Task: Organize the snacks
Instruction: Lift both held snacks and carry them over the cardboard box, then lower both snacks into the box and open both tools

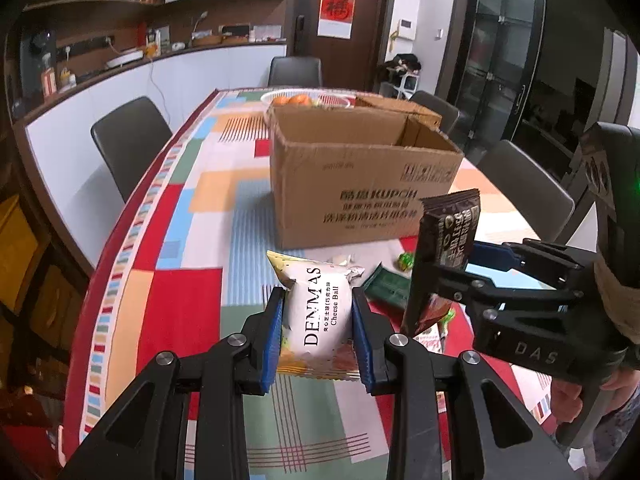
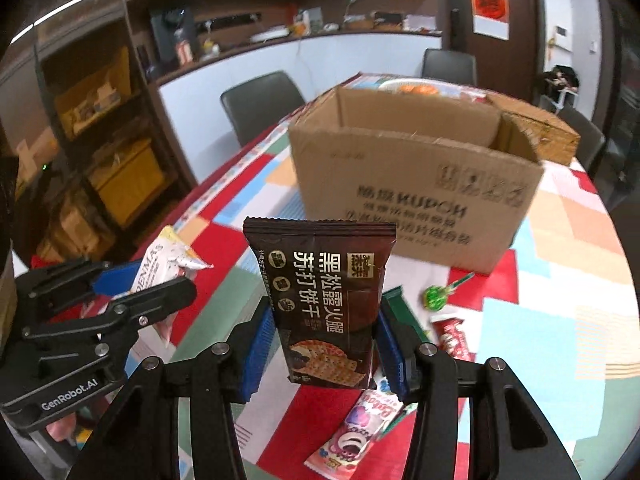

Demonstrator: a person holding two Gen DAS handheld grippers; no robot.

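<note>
Left gripper (image 1: 318,330) and right gripper (image 2: 324,340) sit side by side, raised, jaws clamped on a packet each, pointing far.

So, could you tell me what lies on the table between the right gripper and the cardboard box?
A green lollipop and a green packet, in the right wrist view; nearer the box the cloth is bare.

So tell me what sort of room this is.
Probably a home dining room by a kitchen: a long table in a patchwork cloth, dining chairs around it, and a cluttered counter under wall cabinets.
</note>
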